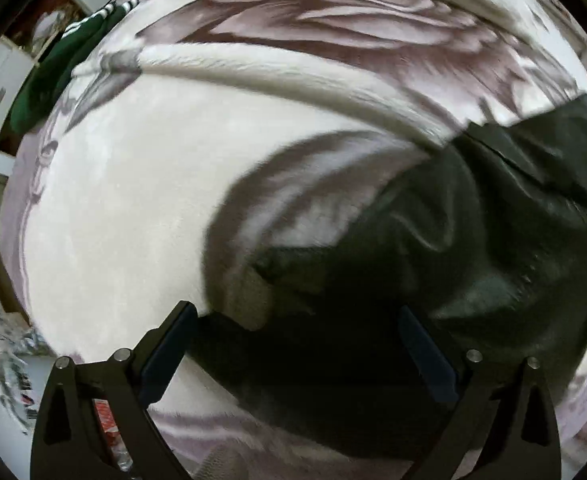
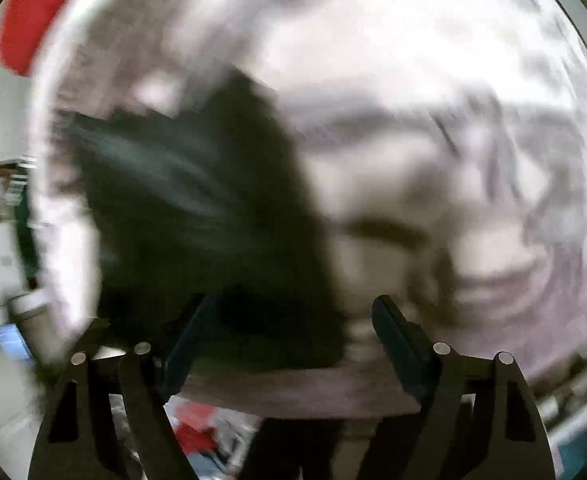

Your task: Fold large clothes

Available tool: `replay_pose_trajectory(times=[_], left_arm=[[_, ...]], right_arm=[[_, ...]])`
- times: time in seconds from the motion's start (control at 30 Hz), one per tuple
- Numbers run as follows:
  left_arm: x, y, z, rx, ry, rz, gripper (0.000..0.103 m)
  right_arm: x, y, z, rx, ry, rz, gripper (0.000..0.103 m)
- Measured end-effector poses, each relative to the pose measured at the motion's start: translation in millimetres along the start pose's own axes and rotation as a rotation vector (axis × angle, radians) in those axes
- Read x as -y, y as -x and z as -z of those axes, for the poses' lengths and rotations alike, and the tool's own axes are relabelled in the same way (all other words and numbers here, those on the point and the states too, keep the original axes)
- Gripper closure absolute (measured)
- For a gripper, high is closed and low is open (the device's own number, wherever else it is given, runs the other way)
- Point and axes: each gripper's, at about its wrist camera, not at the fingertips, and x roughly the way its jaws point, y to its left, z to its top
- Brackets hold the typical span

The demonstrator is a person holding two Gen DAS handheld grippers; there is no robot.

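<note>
While both wide, left claw (image 1: 295, 320) and right claw (image 2: 293, 312) overhang black garment (image 1: 473, 220)

The left gripper (image 1: 297, 320) pointed steeply down, its two black fingers (image 1: 165, 356) spread wide apart, blue pads facing each other across the gap. Nothing was pinched between the pads. The right gripper (image 2: 293, 320) also tilted downward, its fingers (image 2: 403, 344) standing well apart with the dark pads not pressing on anything. That view was heavily blurred, so finer detail of the right fingers could not be made out. No hand or sleeve showed in either view.
</note>
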Motion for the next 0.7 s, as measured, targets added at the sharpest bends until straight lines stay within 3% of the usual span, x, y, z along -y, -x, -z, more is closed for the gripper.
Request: replay_pose_trajectory(times=[0.03,0.1,0.17,0.23,0.3,0.4,0.47,0.53,0.63,0.67,0.7], left_arm=[[-2,-2,-1,0.003,0.003,0.005,0.000],[-3,-6,-2,0.007,0.004,0.009,0.000],[-1,-8,-1,0.015,-0.002,0.001,0.000],[-2,-12,0,0.045,-0.006,-0.006,0.000],[-6,-19,-1,0.045,0.010,0.020,0.000],[-17,-22,-2,0.010,0.066,0.078,0.000],[-29,-12,2,-0.003,0.119,0.127,0.000],[-51,12,15,0.027,0.188,0.219,0.000],[-77,34,46,0.051,0.271,0.348,0.000],[-81,34,56,0.034,0.295,0.388,0.000],[-83,28,69,0.001,0.322,0.452,0.000]], right_arm=[[-13,6,-6,0.012,0.037,-0.052,0.021],[-50,2,-28,-0.014,0.115,-0.170,0.042],[-82,-14,-53,-0.023,0.183,-0.192,0.058],[-111,-46,-82,-0.003,0.244,-0.055,0.060],[-121,-83,-104,-0.037,0.264,0.031,0.060],[-140,-98,-108,-0.037,0.315,0.114,0.059],[-138,-92,-105,-0.052,0.309,0.091,0.053],[-127,-78,-101,-0.076,0.285,0.007,0.046],[-83,-41,-87,-0.091,0.204,-0.207,0.041],[-63,-30,-78,-0.082,0.163,-0.246,0.026],[-48,-24,-72,-0.077,0.135,-0.257,0.019]])
